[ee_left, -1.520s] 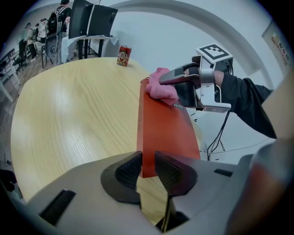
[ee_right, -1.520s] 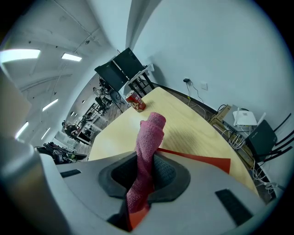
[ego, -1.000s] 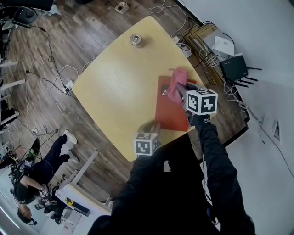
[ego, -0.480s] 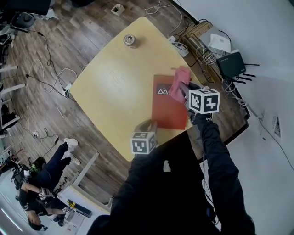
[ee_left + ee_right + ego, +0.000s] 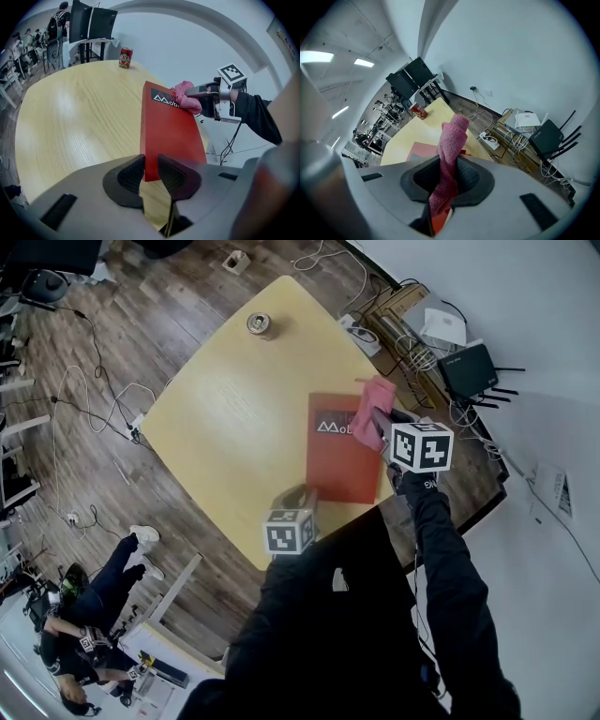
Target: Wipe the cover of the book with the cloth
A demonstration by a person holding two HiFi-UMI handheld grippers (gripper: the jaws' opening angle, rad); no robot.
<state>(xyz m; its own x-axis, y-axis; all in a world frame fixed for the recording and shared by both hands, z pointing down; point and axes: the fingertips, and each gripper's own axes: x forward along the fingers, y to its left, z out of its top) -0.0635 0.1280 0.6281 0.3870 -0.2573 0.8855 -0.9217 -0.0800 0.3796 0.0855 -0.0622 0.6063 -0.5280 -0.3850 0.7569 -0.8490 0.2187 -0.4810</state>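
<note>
The cloth (image 5: 372,411) covers the end of the white lettering on the book (image 5: 339,465), so the word cannot be read whole. In the head view the book's near corner is lost behind the left gripper (image 5: 307,495). In the right gripper view the cloth's lower end disappears down between the jaws. The print on the can (image 5: 258,324) is too small to read.

Black sleeve (image 5: 452,568), black glove (image 5: 413,486), grey left hand-held gripper (image 5: 150,163).
</note>
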